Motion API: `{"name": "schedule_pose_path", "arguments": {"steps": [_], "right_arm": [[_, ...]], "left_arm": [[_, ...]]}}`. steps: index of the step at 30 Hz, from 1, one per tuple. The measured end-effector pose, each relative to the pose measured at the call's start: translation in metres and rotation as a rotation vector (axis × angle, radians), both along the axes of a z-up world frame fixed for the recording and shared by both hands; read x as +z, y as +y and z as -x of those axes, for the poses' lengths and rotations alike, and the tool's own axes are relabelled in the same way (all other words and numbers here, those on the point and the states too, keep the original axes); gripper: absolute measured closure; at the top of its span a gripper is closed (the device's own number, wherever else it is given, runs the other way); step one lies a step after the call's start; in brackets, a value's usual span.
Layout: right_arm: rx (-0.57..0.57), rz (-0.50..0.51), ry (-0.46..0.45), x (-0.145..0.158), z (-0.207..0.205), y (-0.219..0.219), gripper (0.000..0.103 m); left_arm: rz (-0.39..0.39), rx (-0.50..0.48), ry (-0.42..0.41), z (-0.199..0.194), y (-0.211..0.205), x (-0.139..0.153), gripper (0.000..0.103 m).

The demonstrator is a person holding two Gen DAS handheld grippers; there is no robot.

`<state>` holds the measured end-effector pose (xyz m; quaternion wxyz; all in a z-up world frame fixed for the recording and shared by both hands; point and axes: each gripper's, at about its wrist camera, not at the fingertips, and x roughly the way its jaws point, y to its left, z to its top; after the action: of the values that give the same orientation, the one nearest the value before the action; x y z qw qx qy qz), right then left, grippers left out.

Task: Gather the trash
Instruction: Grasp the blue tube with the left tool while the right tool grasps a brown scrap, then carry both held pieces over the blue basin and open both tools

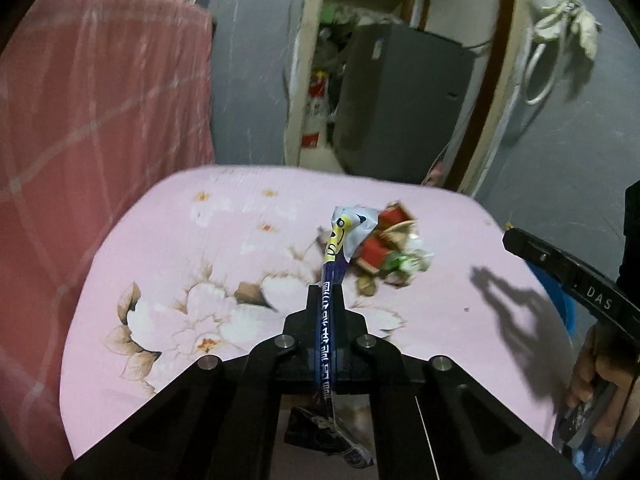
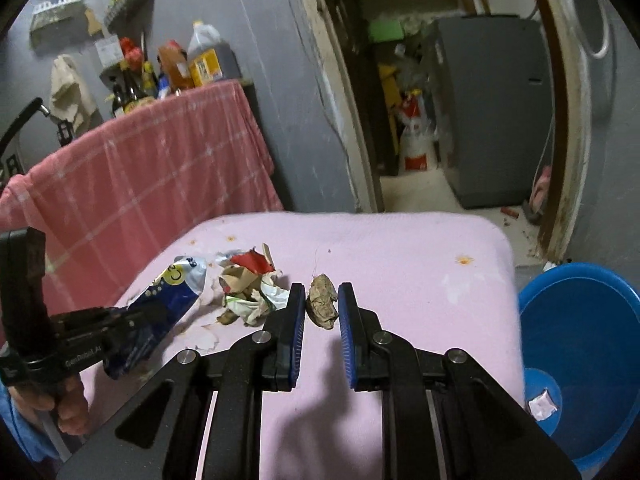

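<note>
With my left tool (image 1: 326,292) pinching the blue wrapper (image 1: 329,320) and my right tool (image 2: 322,308) clamped on the brown scrap (image 2: 322,306), I judge both are picked up and next must go to the blue bucket (image 2: 580,344).

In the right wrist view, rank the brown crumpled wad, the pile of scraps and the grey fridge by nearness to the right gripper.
1. Brown crumpled wad, between the right gripper fingers.
2. Pile of scraps, just left on the pink cloth.
3. Grey fridge, far back through the doorway.

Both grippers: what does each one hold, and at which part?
Left gripper pinches the blue snack wrapper across its flattened middle. Right gripper grips the brown crumpled scrap by its sides.
</note>
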<state>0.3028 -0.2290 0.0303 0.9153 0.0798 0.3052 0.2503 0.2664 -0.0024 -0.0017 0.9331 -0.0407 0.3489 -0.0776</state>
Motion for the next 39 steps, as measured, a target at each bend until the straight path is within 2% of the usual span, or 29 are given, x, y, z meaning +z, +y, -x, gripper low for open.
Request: {"name": "schedule_pose_path", "arguments": {"steps": [3,6,14,19,23,29,32,39], "right_arm": [[-0.045,-0.036,-0.047,0.005,0.013,-0.01,0.088],[-0.087,-0.061,-0.11,0.014,0.028,-0.021,0.088],[-0.217,-0.085,-0.309,0.063,0.063,-0.052,0.088],[-0.297,-0.099,-0.389,0.08,0.076,-0.081,0.088],[-0.396,-0.06,-0.43,0.082,0.08,-0.109,0.088],[-0.496,-0.065,-0.425,0.073,0.082,-0.15,0.088],[-0.53,-0.027,-0.414,0.065,0.081,-0.16,0.088],[-0.563,0.009,-0.33,0.04,0.072,-0.184,0.088]], "left_arm": [[0.02,-0.013,-0.044,0.006,-0.008,0.005,0.102],[0.06,-0.03,-0.131,0.015,-0.019,0.02,0.102],[0.111,-0.1,-0.294,0.025,-0.065,0.064,0.102],[0.154,-0.138,-0.355,0.024,-0.092,0.082,0.102],[0.166,-0.179,-0.389,0.022,-0.124,0.092,0.102],[0.173,-0.251,-0.32,0.001,-0.17,0.093,0.102],[0.174,-0.281,-0.283,-0.01,-0.191,0.086,0.102],[0.177,-0.33,-0.182,-0.033,-0.225,0.068,0.102]]}}
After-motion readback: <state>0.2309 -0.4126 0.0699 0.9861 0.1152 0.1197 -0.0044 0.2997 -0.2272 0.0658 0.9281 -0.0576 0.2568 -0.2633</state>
